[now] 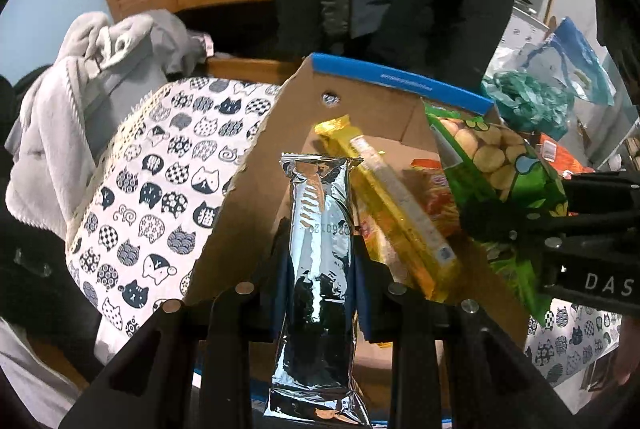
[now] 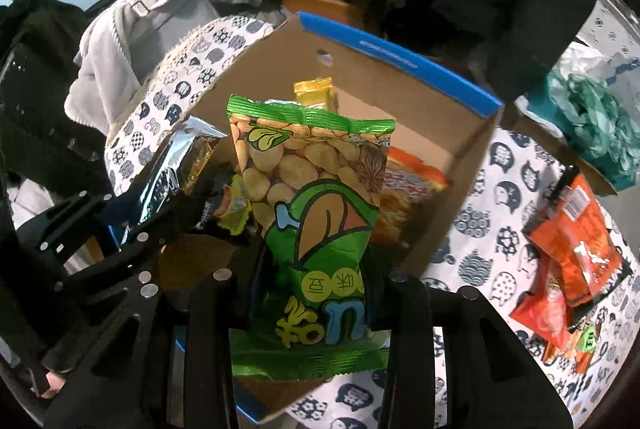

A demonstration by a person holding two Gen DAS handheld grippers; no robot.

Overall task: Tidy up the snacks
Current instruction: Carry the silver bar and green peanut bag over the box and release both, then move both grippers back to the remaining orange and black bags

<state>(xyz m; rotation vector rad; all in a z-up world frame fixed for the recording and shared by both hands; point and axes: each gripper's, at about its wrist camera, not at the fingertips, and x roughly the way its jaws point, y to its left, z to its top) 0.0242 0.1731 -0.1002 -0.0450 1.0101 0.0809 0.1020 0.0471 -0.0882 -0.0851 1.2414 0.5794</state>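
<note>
A cardboard box with a blue rim (image 1: 400, 81) (image 2: 400, 57) stands open on a cat-print cloth. Inside lie a yellow snack pack (image 1: 396, 205) (image 2: 314, 91) and an orange snack pack (image 1: 436, 197) (image 2: 408, 185). My left gripper (image 1: 320, 269) is shut on a silver foil snack bar (image 1: 320, 237), held upright over the box's left wall. My right gripper (image 2: 316, 265) is shut on a green bean snack bag (image 2: 316, 197), hanging above the box's middle. The green bag (image 1: 496, 157) and right gripper show at the right of the left wrist view; the silver bar (image 2: 176, 161) shows at the left of the right wrist view.
The cat-print cloth (image 1: 152, 189) (image 2: 500, 221) covers the table. Red-orange snack packs (image 2: 572, 249) lie on it to the box's right. A teal crumpled bag (image 2: 600, 125) and a blue-white bag (image 1: 572, 65) sit behind. Grey clothes (image 1: 80, 77) pile at the back left; dark coats hang behind.
</note>
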